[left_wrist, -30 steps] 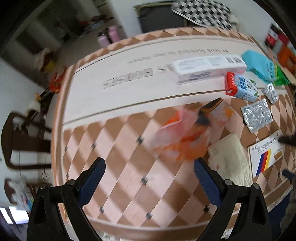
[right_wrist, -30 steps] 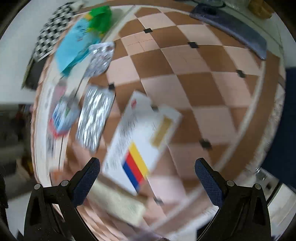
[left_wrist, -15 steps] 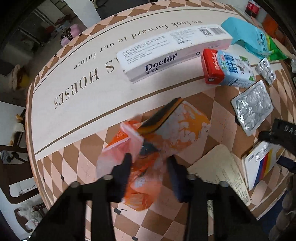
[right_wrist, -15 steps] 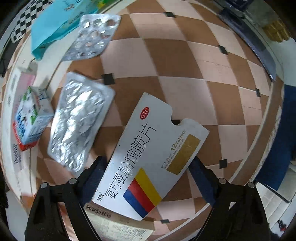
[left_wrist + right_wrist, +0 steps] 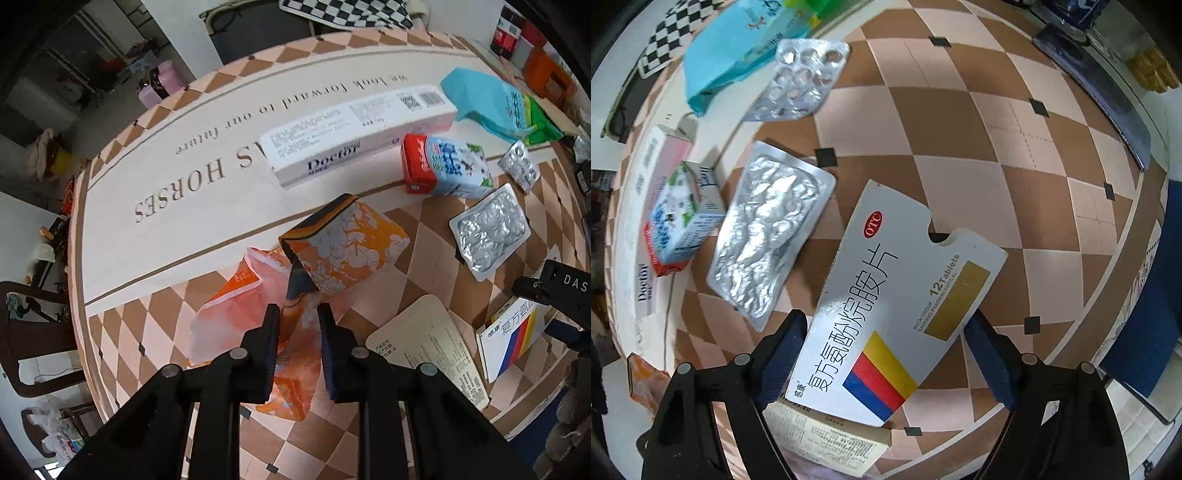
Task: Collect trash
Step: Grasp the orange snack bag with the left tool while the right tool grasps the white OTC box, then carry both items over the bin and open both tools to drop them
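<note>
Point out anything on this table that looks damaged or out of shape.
The larger foil blister sheet beside the milk carton is crumpled, its pockets crushed. The orange snack bag in the left claw is torn open and creased.

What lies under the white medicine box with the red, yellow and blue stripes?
The medicine box lies partly on a flattened beige carton with small print, on the checkered tablecloth. Anything else beneath it is covered.

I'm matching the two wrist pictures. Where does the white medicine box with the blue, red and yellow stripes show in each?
Left wrist: medicine box at the right edge, partly behind the right gripper.
Right wrist: medicine box bottom centre, between that gripper's jaws.
Shared landmark: crumpled foil blister pack, beside the box.
</note>
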A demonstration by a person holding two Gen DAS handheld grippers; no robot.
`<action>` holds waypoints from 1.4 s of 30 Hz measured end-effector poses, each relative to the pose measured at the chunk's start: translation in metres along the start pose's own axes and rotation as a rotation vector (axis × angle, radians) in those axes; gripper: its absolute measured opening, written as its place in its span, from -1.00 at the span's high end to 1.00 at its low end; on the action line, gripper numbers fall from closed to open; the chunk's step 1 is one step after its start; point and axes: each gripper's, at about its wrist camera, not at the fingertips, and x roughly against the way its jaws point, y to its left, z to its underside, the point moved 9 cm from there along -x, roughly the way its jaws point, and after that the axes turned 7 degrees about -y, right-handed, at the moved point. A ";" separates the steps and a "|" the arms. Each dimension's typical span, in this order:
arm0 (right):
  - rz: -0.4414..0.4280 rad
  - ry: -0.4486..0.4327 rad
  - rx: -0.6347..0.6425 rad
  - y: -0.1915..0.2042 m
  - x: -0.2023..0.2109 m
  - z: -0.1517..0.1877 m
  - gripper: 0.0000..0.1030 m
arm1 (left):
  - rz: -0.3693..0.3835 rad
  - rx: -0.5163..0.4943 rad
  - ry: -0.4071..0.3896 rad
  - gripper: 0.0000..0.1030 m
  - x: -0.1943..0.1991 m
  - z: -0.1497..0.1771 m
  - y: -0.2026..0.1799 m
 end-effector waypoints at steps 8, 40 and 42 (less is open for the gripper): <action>-0.095 -0.058 0.069 0.021 0.040 0.003 -0.68 | -0.029 0.062 -0.074 0.70 0.043 -0.001 0.019; -0.342 -0.091 0.323 -0.082 0.101 0.347 -0.65 | 0.069 0.334 -0.076 0.70 0.134 0.339 0.150; -0.311 -0.039 0.336 -0.097 0.073 0.377 -0.65 | 0.098 0.365 -0.007 0.69 0.107 0.374 0.149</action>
